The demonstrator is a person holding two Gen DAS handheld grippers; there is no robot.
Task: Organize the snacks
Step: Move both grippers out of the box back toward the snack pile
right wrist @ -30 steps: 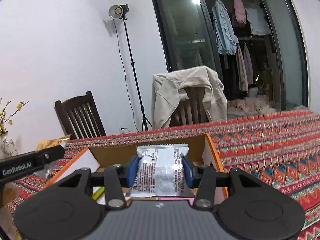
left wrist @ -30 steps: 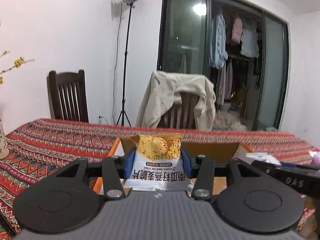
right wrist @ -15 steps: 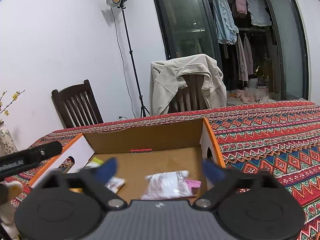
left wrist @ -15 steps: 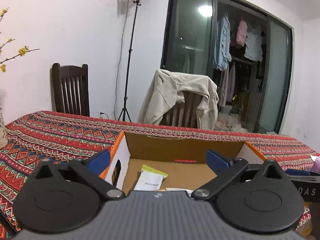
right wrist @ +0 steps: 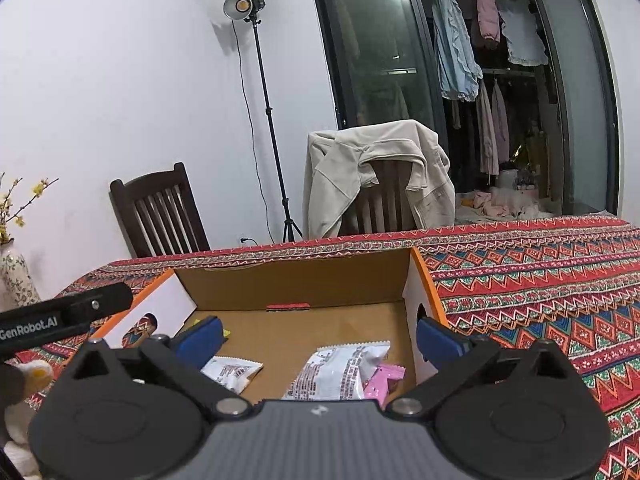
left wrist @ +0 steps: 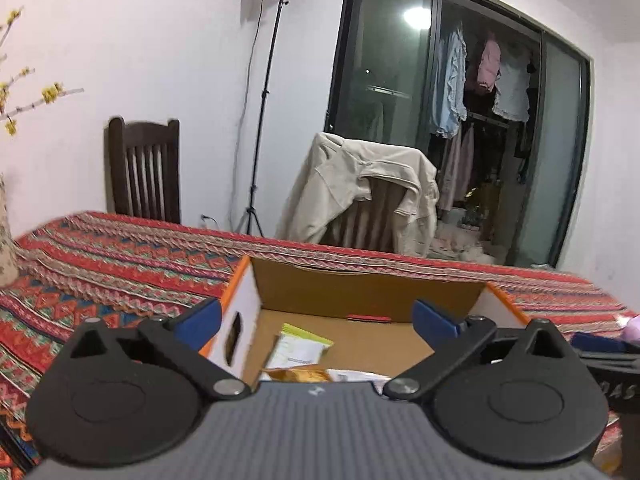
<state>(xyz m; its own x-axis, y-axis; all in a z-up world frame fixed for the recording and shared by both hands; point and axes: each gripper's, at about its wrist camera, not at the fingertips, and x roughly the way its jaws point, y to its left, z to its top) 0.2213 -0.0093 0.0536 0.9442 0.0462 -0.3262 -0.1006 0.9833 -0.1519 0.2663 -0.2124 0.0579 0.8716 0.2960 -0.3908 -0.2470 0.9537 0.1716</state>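
Patterned tabletop, cardboard box with snack packets.
My left gripper and right gripper are wide open, empty; I should lift straight up, clear of the walls.

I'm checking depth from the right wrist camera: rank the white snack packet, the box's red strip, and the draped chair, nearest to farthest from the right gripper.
From the right gripper:
1. White snack packet, box floor, just ahead.
2. Red strip, back wall of the box.
3. Draped chair, beyond the table.

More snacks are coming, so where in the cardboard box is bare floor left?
The cardboard box has bare floor along its back wall, from the red strip forward to the packets. The near part is crowded: white packet, pink packet, another white one, and a green-topped packet on the left.
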